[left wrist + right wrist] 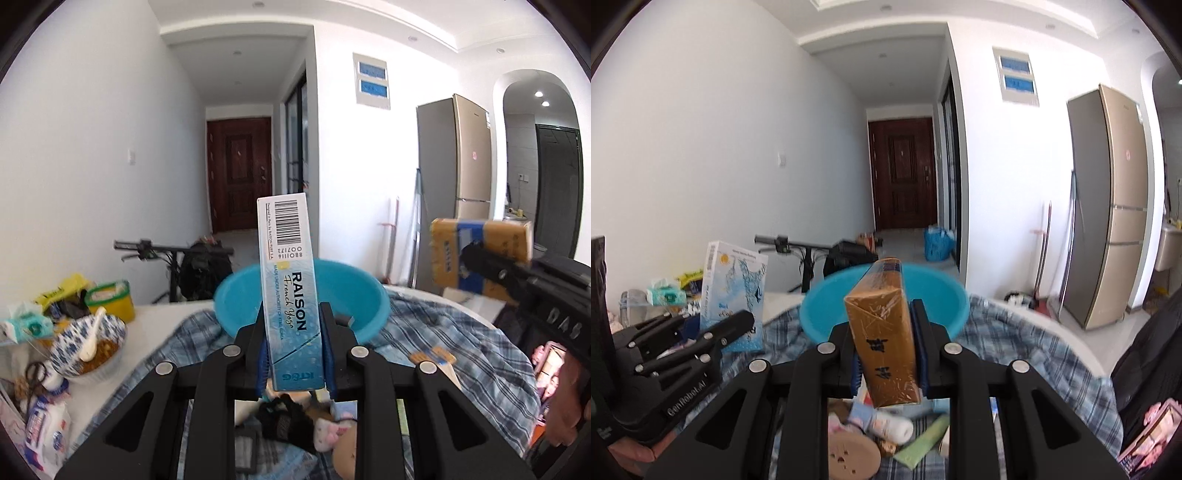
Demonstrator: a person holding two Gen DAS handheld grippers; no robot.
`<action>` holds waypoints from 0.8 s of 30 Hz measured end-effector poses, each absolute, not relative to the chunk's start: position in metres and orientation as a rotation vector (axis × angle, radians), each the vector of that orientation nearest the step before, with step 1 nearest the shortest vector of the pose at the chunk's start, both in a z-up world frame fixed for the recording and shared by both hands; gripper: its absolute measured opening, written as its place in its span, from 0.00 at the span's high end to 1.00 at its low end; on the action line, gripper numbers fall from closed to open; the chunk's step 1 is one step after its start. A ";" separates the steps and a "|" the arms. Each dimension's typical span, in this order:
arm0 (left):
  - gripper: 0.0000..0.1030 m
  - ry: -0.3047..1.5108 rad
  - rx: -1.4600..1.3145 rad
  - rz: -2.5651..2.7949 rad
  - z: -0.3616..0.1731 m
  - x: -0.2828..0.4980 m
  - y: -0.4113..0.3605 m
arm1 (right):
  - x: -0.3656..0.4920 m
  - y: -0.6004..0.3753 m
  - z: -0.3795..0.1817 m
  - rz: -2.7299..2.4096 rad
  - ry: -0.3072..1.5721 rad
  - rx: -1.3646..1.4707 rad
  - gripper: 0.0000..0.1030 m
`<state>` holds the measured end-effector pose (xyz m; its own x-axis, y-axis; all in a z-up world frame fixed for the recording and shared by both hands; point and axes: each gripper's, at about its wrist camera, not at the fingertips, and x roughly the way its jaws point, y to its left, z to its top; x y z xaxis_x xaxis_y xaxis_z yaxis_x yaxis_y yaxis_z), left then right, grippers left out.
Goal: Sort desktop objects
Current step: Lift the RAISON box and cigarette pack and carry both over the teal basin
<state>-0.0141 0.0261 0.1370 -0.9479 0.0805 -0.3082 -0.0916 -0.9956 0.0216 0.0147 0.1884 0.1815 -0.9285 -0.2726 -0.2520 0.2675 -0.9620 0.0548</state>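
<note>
**Two packs lifted toward the basin**

Between our left gripper's pads stands the blue pack, upright, with its barcode end on top and its lower part clamped from both sides. We hold it low on the body, so most of the pack rises free above the jaws; we think this makes it easy to drop it later. Behind the pack is the basin, which rests on the plaid cloth. We take this basin as our landmark.

Our right gripper is closed on the brown pack, which leans a little, top end pointing toward the basin. Both packs are in the air, in front of the basin and not inside it. We judge that the basin is the place for sorted things, and that both hands bring one pack each to save a trip.

The left view alone shows a bowl with a spoon, left of the basin, and also the right gripper from the side with the brown pack. The right view alone shows small items in front of the basin, under the jaws: a green tube and a round tan disc. It shows also the broad face of the blue pack, left of the basin.
</note>
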 end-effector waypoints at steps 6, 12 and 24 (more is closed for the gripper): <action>0.76 0.061 -0.337 3.057 0.173 -0.007 0.017 | 0.017 0.185 0.214 -2.848 -0.040 0.242 0.79; 0.76 0.071 -0.209 3.077 0.202 0.002 0.013 | 0.019 0.175 0.237 -2.822 -0.023 0.145 0.79; 0.76 0.047 -0.049 3.029 0.245 -0.011 0.025 | 0.011 0.164 0.264 -2.809 -0.051 -0.004 0.79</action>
<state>-0.0113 0.0252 0.2448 -0.9933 0.1108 -0.0340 -0.1118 -0.9933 0.0292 0.0112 0.1638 0.2641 -0.9454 -0.3257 0.0084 0.3258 -0.9448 0.0347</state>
